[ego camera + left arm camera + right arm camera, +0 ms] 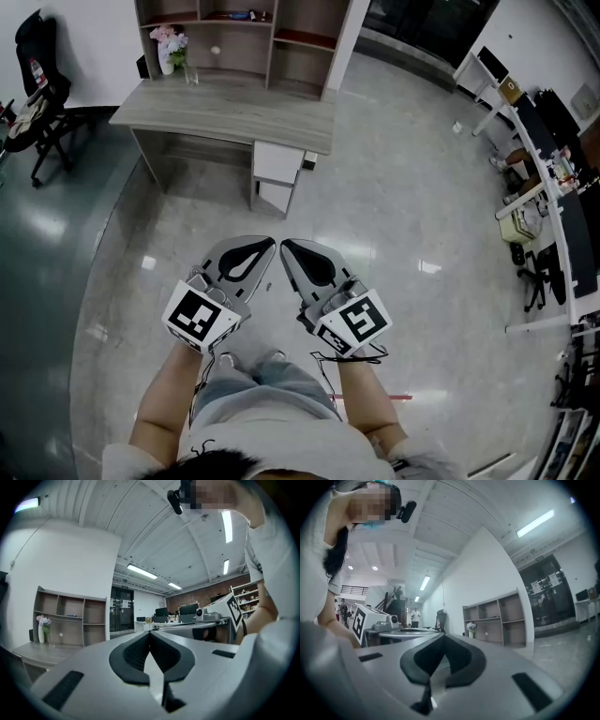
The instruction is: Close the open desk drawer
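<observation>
- Both our left gripper (pixel 263 248) and right gripper (pixel 291 249) hover side by side, fingers pressed together on nothing.
- Far ahead, the worktop's (pixel 225 120) white drawer (pixel 278 161) stands open.

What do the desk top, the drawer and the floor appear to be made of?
Desk top: pale grey-brown and matte with streaky grain, so probably wood-look laminate or veneer.
Drawer: smooth, plain white front with no grain, likely painted or laminated board.
Floor: grey, seamless and glossy with bright reflections, perhaps polished concrete or epoxy.
</observation>
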Available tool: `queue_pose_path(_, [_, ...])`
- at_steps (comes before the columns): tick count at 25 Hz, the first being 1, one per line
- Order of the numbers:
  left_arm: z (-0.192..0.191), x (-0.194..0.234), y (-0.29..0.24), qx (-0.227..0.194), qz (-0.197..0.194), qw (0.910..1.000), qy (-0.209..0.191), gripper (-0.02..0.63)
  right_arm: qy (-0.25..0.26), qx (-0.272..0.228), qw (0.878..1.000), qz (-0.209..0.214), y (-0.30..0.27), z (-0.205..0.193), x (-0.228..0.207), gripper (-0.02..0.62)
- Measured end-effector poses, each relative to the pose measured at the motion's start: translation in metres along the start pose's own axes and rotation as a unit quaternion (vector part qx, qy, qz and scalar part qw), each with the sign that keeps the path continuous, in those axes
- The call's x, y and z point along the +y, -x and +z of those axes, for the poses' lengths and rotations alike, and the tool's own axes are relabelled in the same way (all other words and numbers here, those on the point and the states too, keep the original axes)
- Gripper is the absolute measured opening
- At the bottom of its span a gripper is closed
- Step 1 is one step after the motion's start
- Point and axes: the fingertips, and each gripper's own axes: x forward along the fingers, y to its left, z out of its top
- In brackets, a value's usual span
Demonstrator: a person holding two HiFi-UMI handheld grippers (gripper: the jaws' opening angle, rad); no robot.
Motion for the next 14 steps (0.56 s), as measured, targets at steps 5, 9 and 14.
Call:
queue_pose_path(5, [0.005, 0.007, 0.008, -0.005, 0.003, 1.0000, 0.005, 0.009, 0.003, 0.002, 1.000, -0.001, -0.006, 0.003, 0.009, 0.008])
queue_pose_path(9, [0.007, 0.007, 0.009, -0.012, 0.002, 0.9999, 0.007, 0.009, 0.005, 0.000, 1.000, -0.003, -0.003, 0.004, 0.010, 0.007])
queue_pose_path(14, [0.007, 0.003, 0.009, -0.013, 0.005, 0.9999, 0.003, 0.009, 0.010, 0.004, 1.000, 0.002, -0.001, 0.004, 0.013, 0.008])
